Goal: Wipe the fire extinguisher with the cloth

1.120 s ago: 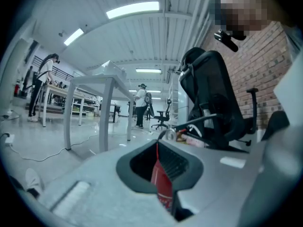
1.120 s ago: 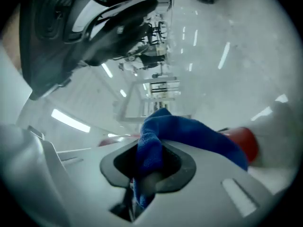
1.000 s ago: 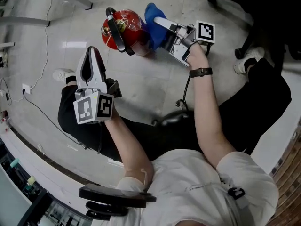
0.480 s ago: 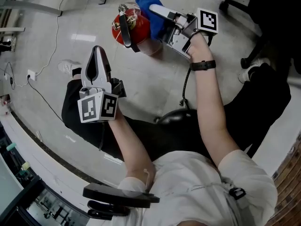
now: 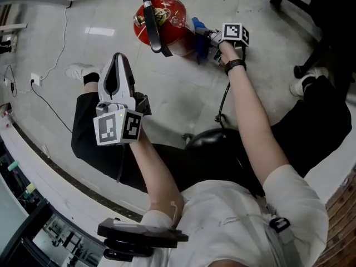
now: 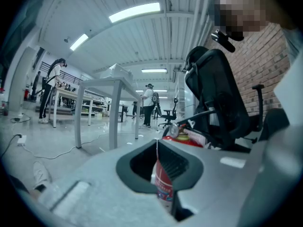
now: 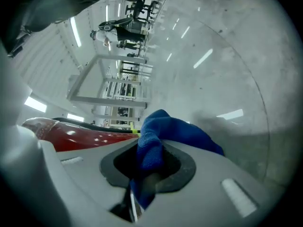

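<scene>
The floor (image 5: 183,93) is pale grey, smooth and shiny, with bright lights showing on it. The red fire extinguisher (image 5: 167,15) stands on it at the top middle of the head view. A thin white cable (image 5: 60,43) lies on the floor at the upper left and runs down to a white plug (image 5: 34,81) near the left edge. Grey table legs (image 5: 33,0) are in the top left corner. One white shoe (image 5: 75,71) rests on the floor at the left and the other shoe (image 5: 305,84) at the right. A black chair base (image 5: 208,138) sits in the middle. More black chair legs (image 5: 311,7) stand at the upper right.
</scene>
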A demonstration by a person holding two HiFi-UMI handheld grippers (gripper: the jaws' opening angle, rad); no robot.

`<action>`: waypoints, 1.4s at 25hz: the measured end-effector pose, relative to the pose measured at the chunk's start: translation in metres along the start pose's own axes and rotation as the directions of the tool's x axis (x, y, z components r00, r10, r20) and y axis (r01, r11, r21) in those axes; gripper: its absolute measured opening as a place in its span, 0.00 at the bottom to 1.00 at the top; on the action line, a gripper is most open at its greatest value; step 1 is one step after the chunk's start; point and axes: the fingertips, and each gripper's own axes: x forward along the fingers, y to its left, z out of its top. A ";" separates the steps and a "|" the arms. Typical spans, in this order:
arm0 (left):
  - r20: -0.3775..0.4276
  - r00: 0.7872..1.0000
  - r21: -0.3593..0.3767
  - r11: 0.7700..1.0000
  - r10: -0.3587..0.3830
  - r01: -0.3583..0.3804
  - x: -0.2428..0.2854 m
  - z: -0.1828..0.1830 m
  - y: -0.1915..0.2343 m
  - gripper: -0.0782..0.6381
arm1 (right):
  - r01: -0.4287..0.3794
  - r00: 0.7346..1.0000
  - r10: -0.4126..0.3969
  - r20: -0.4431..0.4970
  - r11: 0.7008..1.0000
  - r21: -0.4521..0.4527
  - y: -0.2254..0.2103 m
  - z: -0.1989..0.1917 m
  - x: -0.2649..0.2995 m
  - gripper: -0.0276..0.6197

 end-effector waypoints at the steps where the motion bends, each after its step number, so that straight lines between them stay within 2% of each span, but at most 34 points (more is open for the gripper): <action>1: -0.010 1.000 -0.001 1.000 0.002 -0.002 0.000 -0.004 0.001 0.12 | 0.015 1.000 -0.016 0.013 0.999 0.039 -0.022 -0.006 0.000 0.14; 3: -0.027 1.000 -0.001 1.000 0.005 -0.005 0.000 -0.009 0.004 0.12 | 0.090 0.995 -0.088 -0.037 0.994 0.065 -0.063 -0.029 -0.001 0.14; 5: -0.033 0.999 0.003 1.000 0.001 0.000 0.003 -0.012 0.005 0.12 | 0.195 0.962 -0.202 -0.185 0.979 -0.053 -0.096 -0.066 0.003 0.15; 7: -0.026 1.000 0.006 1.000 -0.017 0.017 0.006 -0.010 0.003 0.12 | 0.206 0.934 -0.240 -0.266 0.967 -0.149 -0.105 -0.087 0.010 0.14; 10: -0.017 0.999 0.014 0.999 -0.033 0.033 0.008 -0.005 0.001 0.12 | 0.221 0.922 -0.259 -0.289 0.962 -0.160 -0.105 -0.087 0.010 0.14; 11: -0.015 0.999 0.017 0.999 -0.034 0.034 0.009 -0.003 0.001 0.12 | 0.228 0.924 -0.264 -0.275 0.961 -0.159 -0.102 -0.081 0.007 0.14; 12: -0.014 0.999 0.019 0.999 -0.034 0.034 0.009 -0.001 0.002 0.12 | 0.221 0.939 -0.252 -0.236 0.964 -0.149 -0.095 -0.067 0.003 0.14; 14: -0.011 0.999 0.022 0.999 -0.032 0.032 0.009 0.002 0.004 0.12 | 0.130 0.985 -0.139 -0.101 0.987 -0.092 -0.061 -0.021 -0.009 0.14; 15: -0.009 1.000 0.022 0.999 -0.030 0.030 0.009 0.002 0.006 0.12 | 0.048 0.998 -0.050 -0.031 0.997 -0.067 -0.032 0.005 -0.016 0.14; 16: -0.009 1.000 0.020 0.999 -0.027 0.027 0.009 0.002 0.008 0.12 | -0.043 0.999 0.044 0.023 0.998 -0.055 0.004 0.030 -0.024 0.14; 18: -0.010 1.000 0.015 0.999 -0.028 0.028 0.011 0.000 0.008 0.12 | -0.199 0.976 0.203 0.079 0.978 -0.065 0.086 0.068 -0.041 0.14; 19: -0.013 0.999 0.013 0.999 -0.031 0.031 0.012 -0.002 0.007 0.12 | -0.266 0.959 0.274 0.074 0.958 -0.103 0.126 0.082 -0.049 0.14; 21: -0.018 0.999 0.010 0.999 -0.037 0.037 0.014 -0.004 0.004 0.12 | -0.408 0.909 0.416 -0.006 0.887 -0.217 0.203 0.096 -0.061 0.14; 22: -0.020 0.999 0.010 0.999 -0.039 0.039 0.015 -0.004 0.003 0.12 | -0.466 0.882 0.467 -0.060 0.847 -0.255 0.232 0.097 -0.063 0.14; 23: -0.022 0.999 0.010 0.999 -0.041 0.042 0.016 -0.005 0.002 0.12 | -0.502 0.864 0.493 -0.106 0.820 -0.276 0.249 0.095 -0.062 0.14; 24: -0.024 0.999 0.011 0.999 -0.043 0.043 0.017 -0.005 0.001 0.12 | -0.516 0.856 0.497 -0.143 0.808 -0.285 0.255 0.091 -0.058 0.14; 26: -0.029 0.999 0.014 0.999 -0.044 0.044 0.018 -0.005 0.001 0.12 | -0.501 0.865 0.461 -0.198 0.818 -0.282 0.247 0.081 -0.046 0.14; 31: -0.042 0.998 0.015 0.999 -0.042 0.043 0.017 -0.010 0.003 0.12 | -0.358 0.910 0.277 -0.307 0.900 -0.249 0.185 0.050 -0.004 0.14; 35: -0.062 0.998 0.013 0.999 -0.031 0.032 0.017 -0.018 0.008 0.12 | -0.245 0.906 0.133 -0.401 0.939 -0.243 0.141 0.026 0.029 0.14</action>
